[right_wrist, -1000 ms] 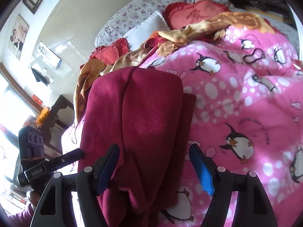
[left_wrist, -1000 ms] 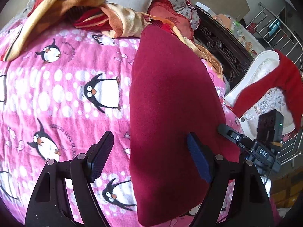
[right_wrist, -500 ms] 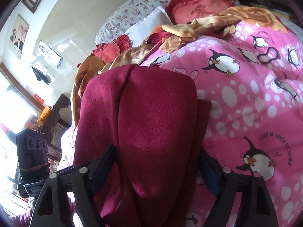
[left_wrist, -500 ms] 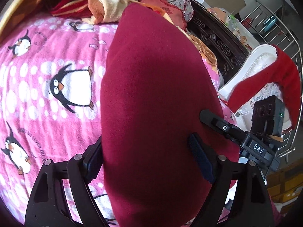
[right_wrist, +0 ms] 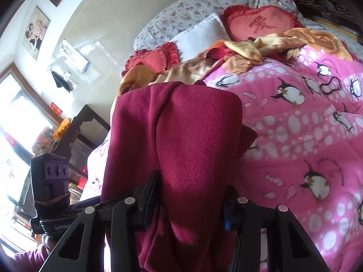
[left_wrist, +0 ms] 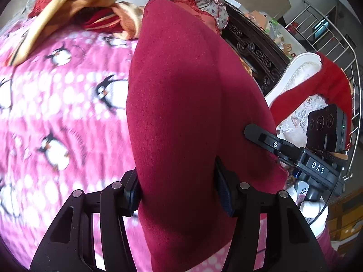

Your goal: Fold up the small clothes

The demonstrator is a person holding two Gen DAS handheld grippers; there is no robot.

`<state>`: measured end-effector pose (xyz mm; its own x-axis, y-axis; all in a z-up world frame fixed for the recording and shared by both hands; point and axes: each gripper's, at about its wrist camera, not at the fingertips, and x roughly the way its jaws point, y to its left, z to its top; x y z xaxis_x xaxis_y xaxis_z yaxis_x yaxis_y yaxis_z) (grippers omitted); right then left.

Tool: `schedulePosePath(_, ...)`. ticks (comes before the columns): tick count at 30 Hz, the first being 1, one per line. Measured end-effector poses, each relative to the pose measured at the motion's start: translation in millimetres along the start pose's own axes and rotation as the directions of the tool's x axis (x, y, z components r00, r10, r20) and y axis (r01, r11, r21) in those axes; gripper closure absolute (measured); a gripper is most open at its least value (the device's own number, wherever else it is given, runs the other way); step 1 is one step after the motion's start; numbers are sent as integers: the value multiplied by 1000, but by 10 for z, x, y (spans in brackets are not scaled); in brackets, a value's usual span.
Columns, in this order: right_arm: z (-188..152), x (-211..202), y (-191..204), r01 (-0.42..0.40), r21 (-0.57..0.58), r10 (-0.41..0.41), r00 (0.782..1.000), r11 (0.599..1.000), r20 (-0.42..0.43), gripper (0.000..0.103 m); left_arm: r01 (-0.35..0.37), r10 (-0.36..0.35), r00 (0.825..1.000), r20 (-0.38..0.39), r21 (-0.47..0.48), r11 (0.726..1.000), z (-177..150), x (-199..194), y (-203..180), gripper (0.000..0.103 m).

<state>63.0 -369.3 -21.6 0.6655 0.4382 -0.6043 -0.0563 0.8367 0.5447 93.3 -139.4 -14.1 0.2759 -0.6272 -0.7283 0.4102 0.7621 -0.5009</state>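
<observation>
Both tools have just closed in on the dark red garment (left_wrist: 181,104) — a second ago they were hanging spread apart over it, with the pads clear of the cloth. Now the left tool (left_wrist: 179,192) has its pads pressed into the near end of the fabric, one on each side, and the right tool (right_wrist: 190,195) is pinching its own bunch of the same piece. So I'd say the grab is done and the next bit is lifting or flipping that end over for another fold.

The garment itself looks like a thick, fuzzy knit, already doubled into a long narrow strip — from the right side you can see layers stacked, with a lower edge poking out past the top one. It lies on the pink penguin blanket (left_wrist: 56,113) on the bed, running away toward the pile of orange cloth (right_wrist: 261,45) and the pillows (right_wrist: 258,22).
</observation>
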Motion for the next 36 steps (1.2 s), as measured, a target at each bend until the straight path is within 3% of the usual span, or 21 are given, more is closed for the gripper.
schedulePosePath(4,-193,43,277,-28,18,30,996,999,-88,59,-53,52,997,-49,-18,998,-251,-289,161,48)
schedulePosePath(10,-600,314,648,-41,15,43,981,999,-190,58,-79,62,991,-121,-143,987,-643,-439,596,48)
schedulePosePath(14,-696,510,730,53,-51,-62,975,997,-214,50,-94,76,993,-95,-205,974,-685,-484,718,43)
schedulePosePath(17,-641,370,770,118,-96,-135,973,988,-188,50,-121,110,992,-69,-200,972,-673,-603,717,41)
schedulePosePath(20,-570,67,842,134,-140,-151,982,981,-118,50,-228,231,973,2,-143,963,-707,-762,681,32)
schedulePosePath(24,-618,-128,1197,102,-283,-128,989,954,-76,55,-302,309,950,55,-106,947,-748,-879,614,32)
schedulePosePath(26,-746,-69,1328,72,-331,-109,989,941,-96,59,-337,345,934,87,-97,937,-758,-905,583,32)
schedulePosePath(27,-829,1,1382,79,-361,-126,986,929,-109,61,-357,366,925,101,-90,930,-762,-916,550,32)
schedulePosePath(30,-1098,271,1340,207,-433,-284,952,877,-119,62,-390,397,907,138,-75,918,-759,-947,485,32)
schedulePosePath(32,-1211,408,1196,245,-434,-334,932,867,-140,62,-410,416,896,152,-70,909,-747,-953,436,32)
schedulePosePath(36,-1147,264,1143,229,-395,-298,947,890,-121,62,-449,454,872,182,-71,891,-741,-1019,353,32)
